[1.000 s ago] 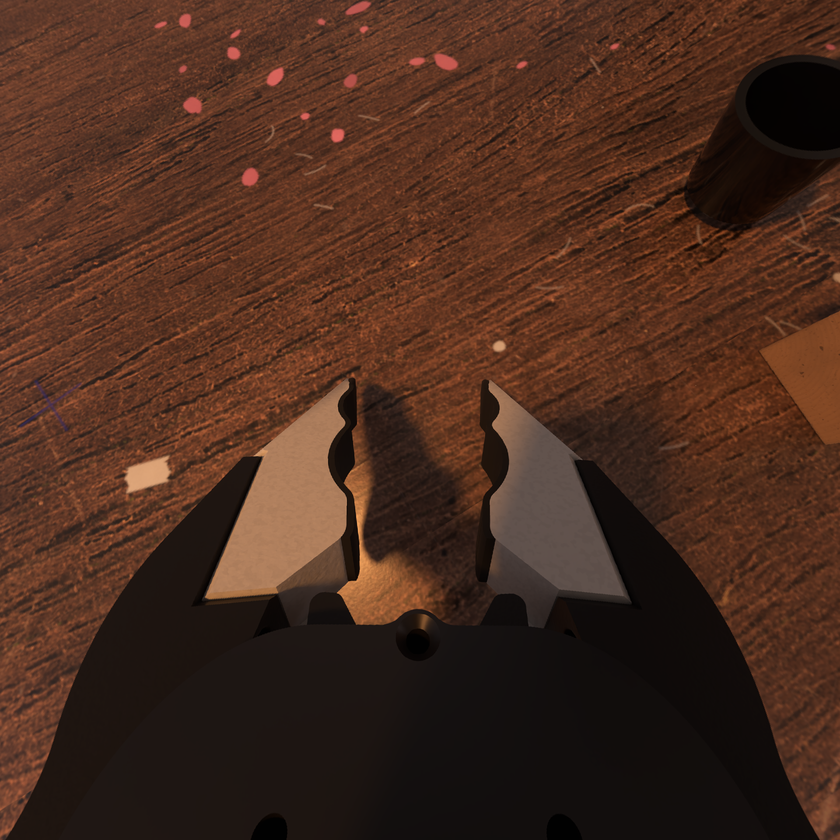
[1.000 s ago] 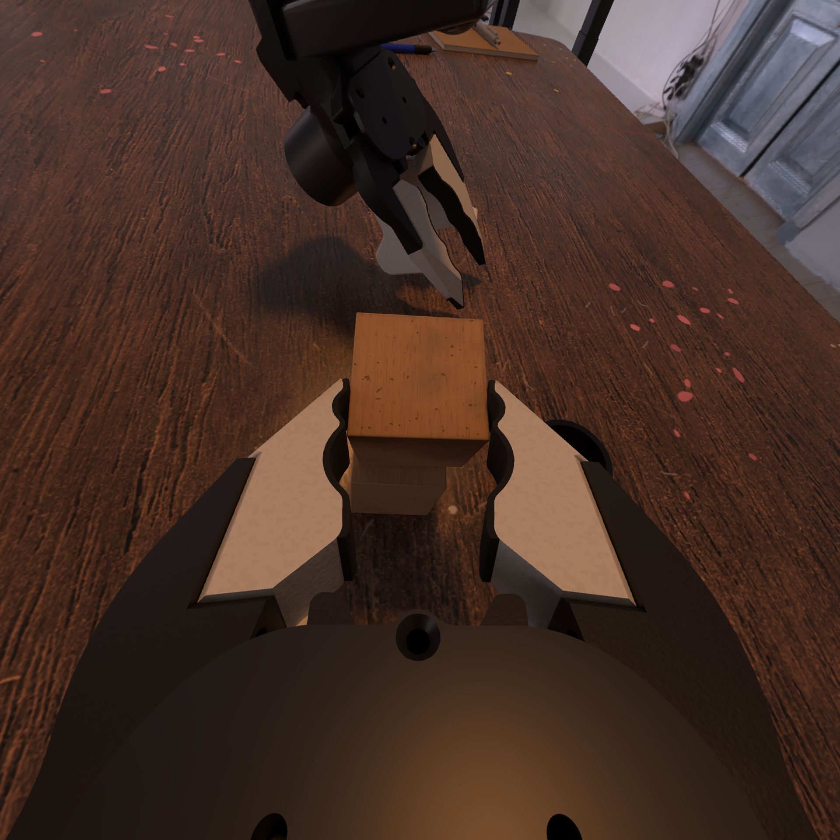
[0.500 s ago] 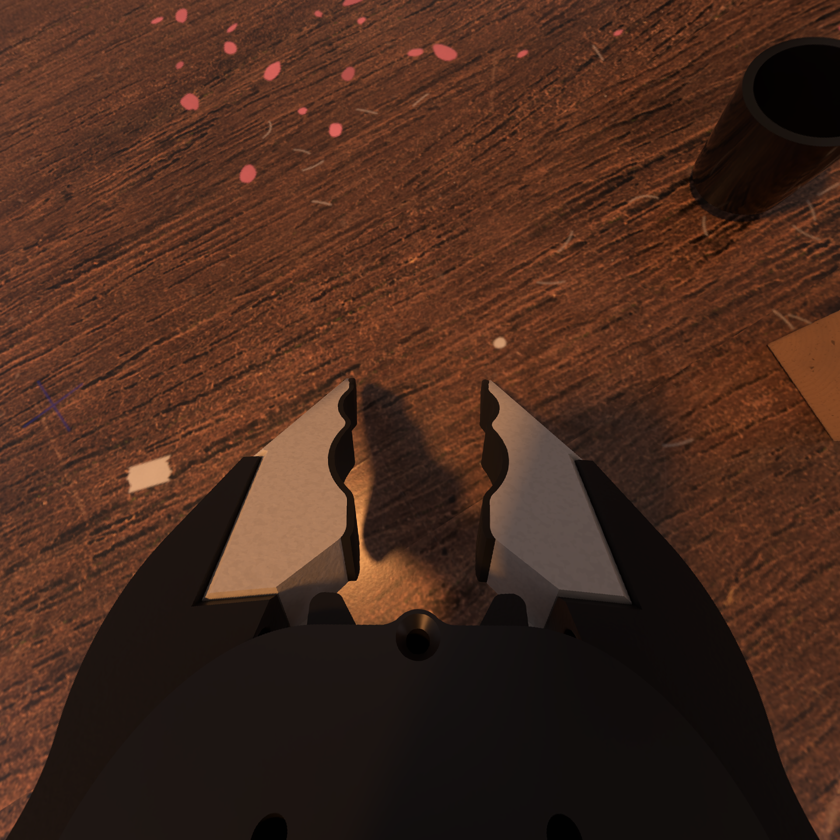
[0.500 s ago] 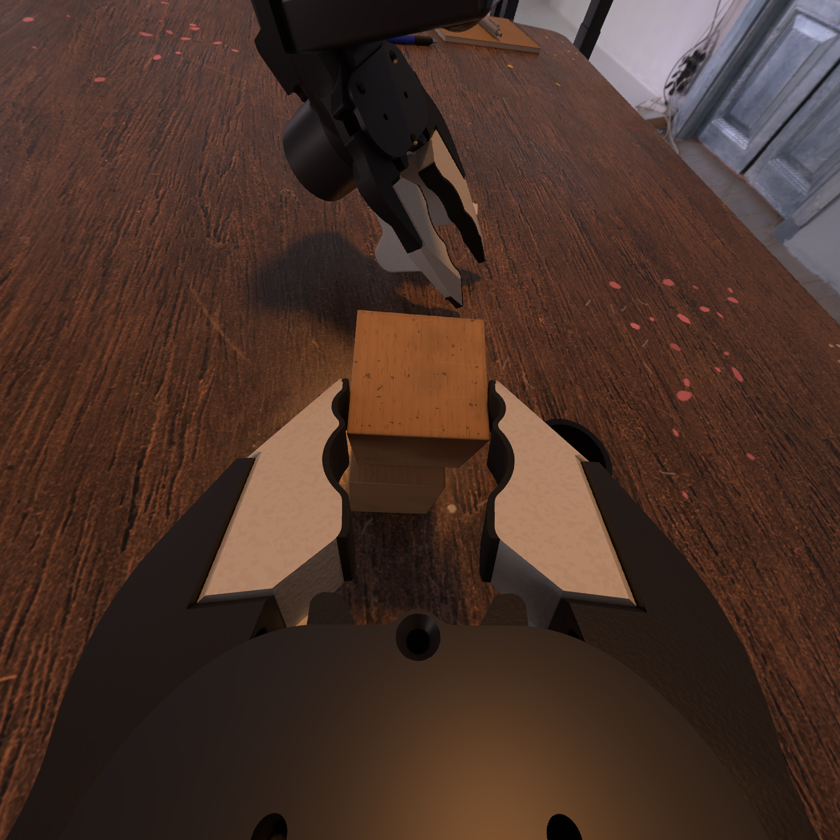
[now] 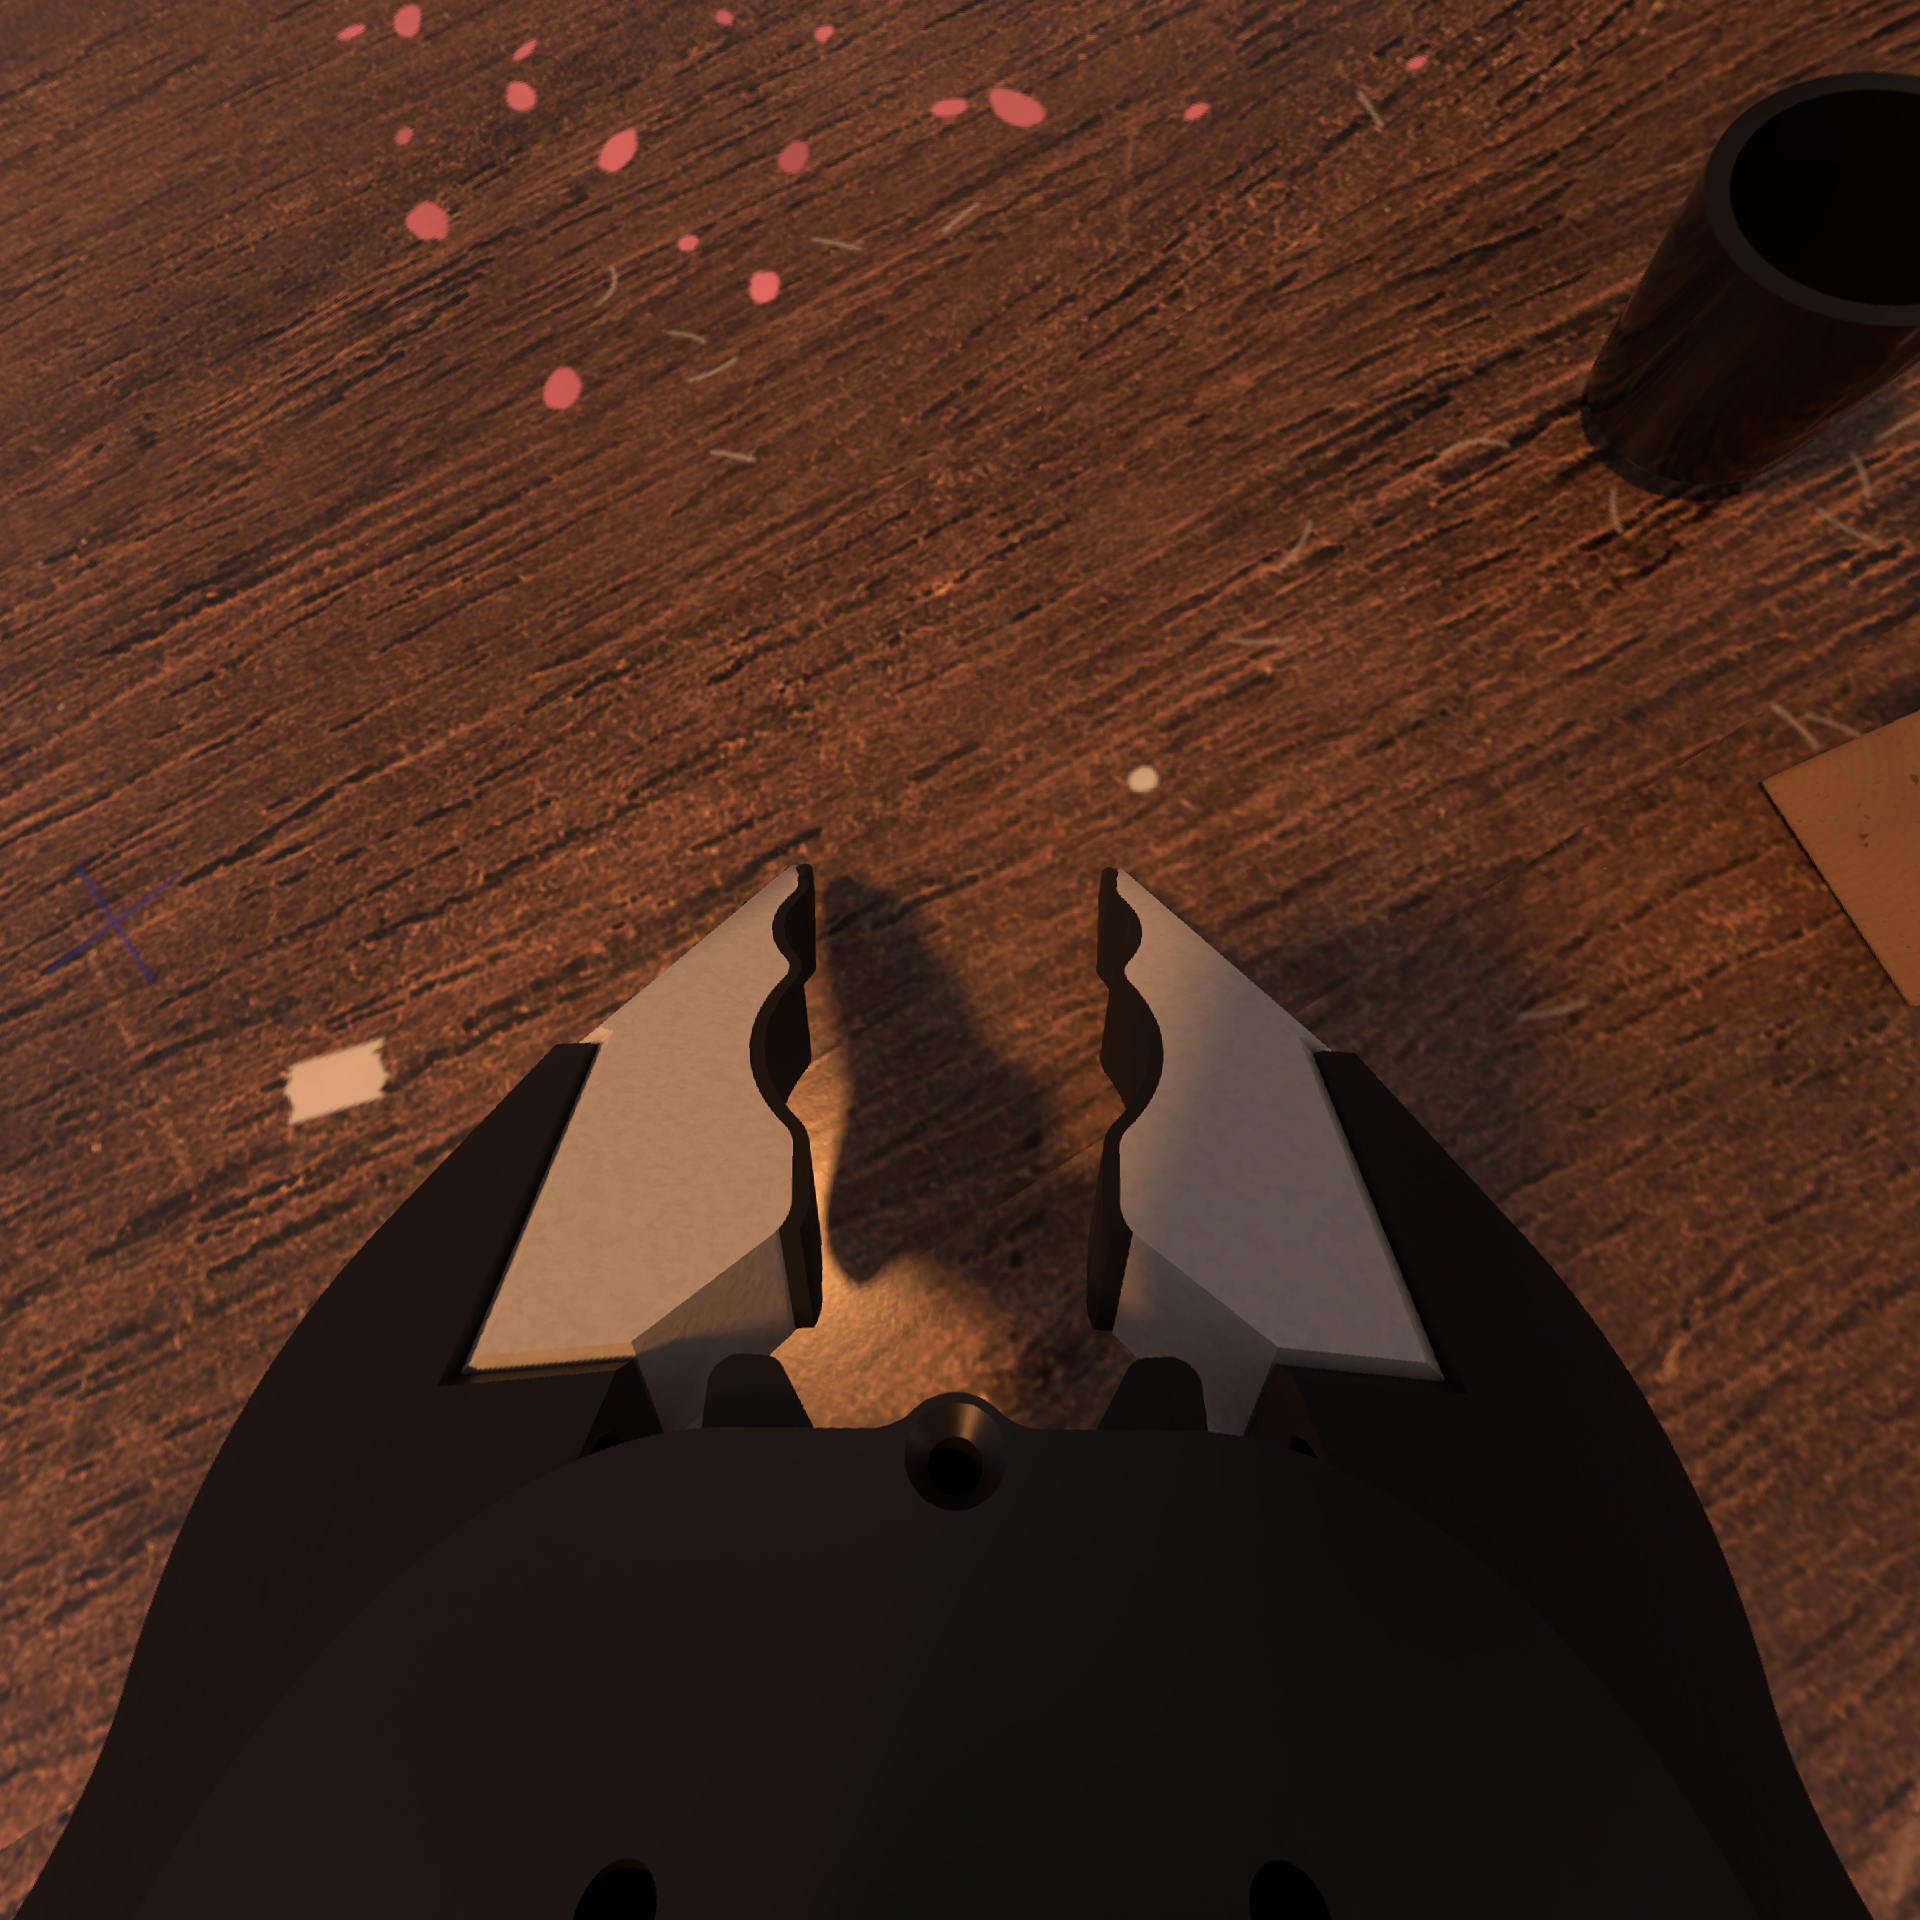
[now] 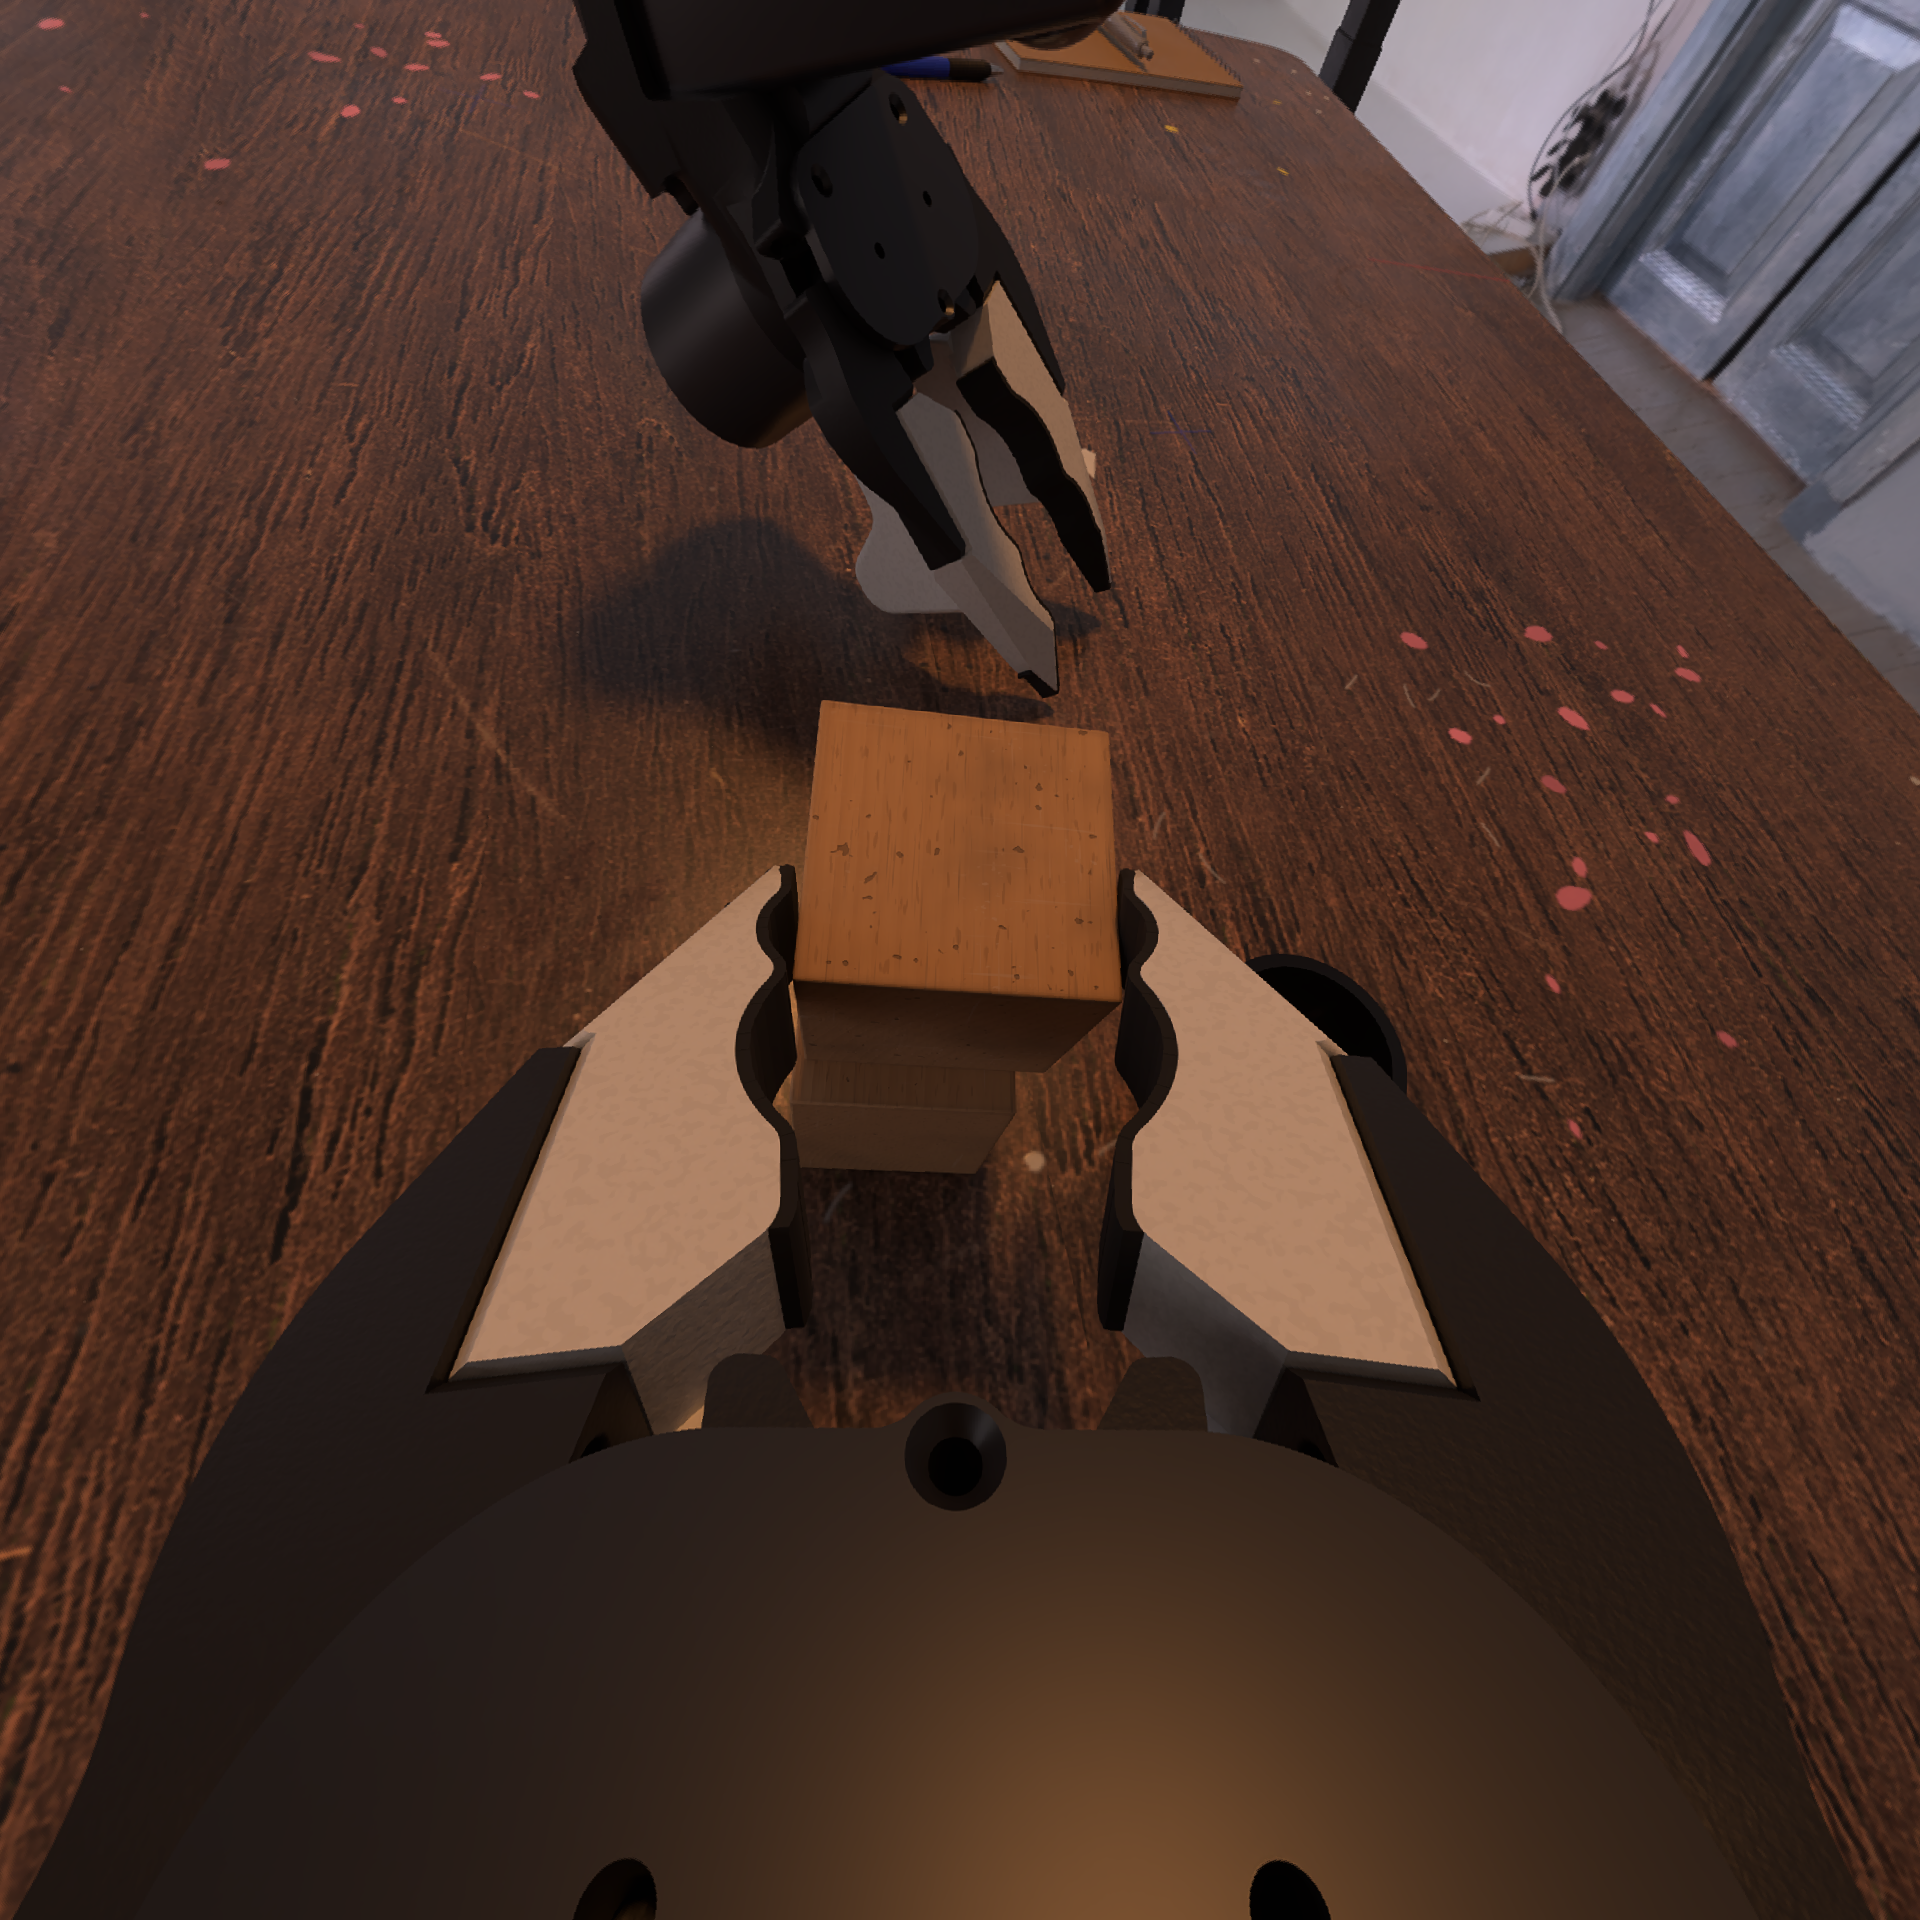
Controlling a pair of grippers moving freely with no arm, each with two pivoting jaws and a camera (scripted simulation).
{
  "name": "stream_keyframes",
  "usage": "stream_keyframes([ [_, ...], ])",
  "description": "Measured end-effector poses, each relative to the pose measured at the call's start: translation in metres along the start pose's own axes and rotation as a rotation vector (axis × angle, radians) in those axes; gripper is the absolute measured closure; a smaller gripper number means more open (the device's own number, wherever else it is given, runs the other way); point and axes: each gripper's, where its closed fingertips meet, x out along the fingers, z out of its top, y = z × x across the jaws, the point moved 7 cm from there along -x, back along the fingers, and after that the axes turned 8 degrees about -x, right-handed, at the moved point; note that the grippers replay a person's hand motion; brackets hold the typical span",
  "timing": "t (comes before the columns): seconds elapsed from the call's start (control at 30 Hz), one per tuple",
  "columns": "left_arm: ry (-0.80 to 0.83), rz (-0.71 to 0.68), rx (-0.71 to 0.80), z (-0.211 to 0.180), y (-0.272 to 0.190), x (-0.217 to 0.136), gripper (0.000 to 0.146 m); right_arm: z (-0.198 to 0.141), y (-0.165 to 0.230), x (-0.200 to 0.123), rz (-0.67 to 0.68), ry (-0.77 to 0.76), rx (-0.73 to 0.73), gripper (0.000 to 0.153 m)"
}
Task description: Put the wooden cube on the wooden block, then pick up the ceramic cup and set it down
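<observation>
My right gripper (image 6: 958, 891) is shut on the wooden cube (image 6: 956, 852), with a fingertip against each side. The cube sits on top of the paler wooden block (image 6: 894, 1127), set off a little to the right of it. The dark brown ceramic cup (image 5: 1787, 301) stands upright at the upper right of the left wrist view. In the right wrist view the cup (image 6: 1325, 1003) is mostly hidden behind my right finger. My left gripper (image 5: 956, 894) is open and empty above bare table. In the right wrist view the left gripper (image 6: 1065, 629) hangs just beyond the cube, pointing down.
A tan corner of the cube (image 5: 1860, 842) shows at the right edge of the left wrist view. A tape scrap (image 5: 338, 1081) and red spots (image 5: 561, 390) mark the table. A notebook (image 6: 1122, 57) lies at the far end. The table edge (image 6: 1662, 343) runs along the right.
Almost nothing has moved. My left gripper has drifted very slightly. My right gripper has stayed still on the cube.
</observation>
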Motion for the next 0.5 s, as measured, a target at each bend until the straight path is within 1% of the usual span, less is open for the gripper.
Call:
stream_keyframes([
  [0.27,0.004,0.001,0.003,0.0,0.0,0.0,0.091,-0.002,0.001,0.0,0.023,-0.028,0.029,0.092],
  [0.43,0.004,0.002,0.004,0.0,0.0,0.0,0.091,0.004,-0.007,-0.012,0.04,-0.143,0.107,0.085],
  [0.5,0.005,0.002,0.003,0.0,0.0,0.0,0.091,0.006,-0.015,-0.021,0.017,-0.2,0.146,0.082],
])
